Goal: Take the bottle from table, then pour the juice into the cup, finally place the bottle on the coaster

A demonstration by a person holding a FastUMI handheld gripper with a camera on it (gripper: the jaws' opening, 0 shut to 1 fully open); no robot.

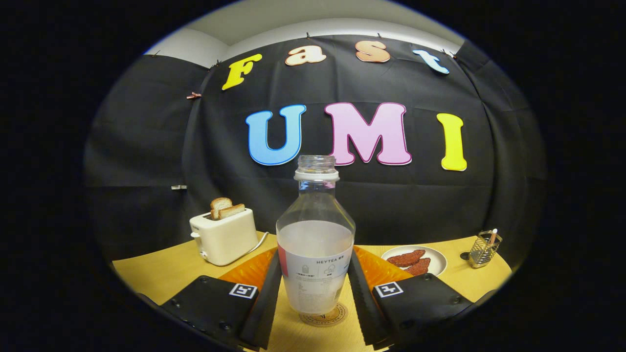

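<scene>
A clear, uncapped bottle (315, 244) with a white label, holding pale cloudy juice to about half its height, stands upright between my fingers. Its base rests on a round cork coaster (323, 317) on the wooden table (156, 274). My gripper (314, 254) is shut on the bottle: the left finger (266, 298) and the right finger (362, 298) each touch a side of it at label height. An orange ribbed mat (247, 271) lies just behind the bottle, showing on both sides of it.
A cream toaster (225, 237) with two toast slices stands beyond the left finger. Beyond the right finger is a white plate (437, 261) with reddish-brown food, and further right a small wire holder (483, 249).
</scene>
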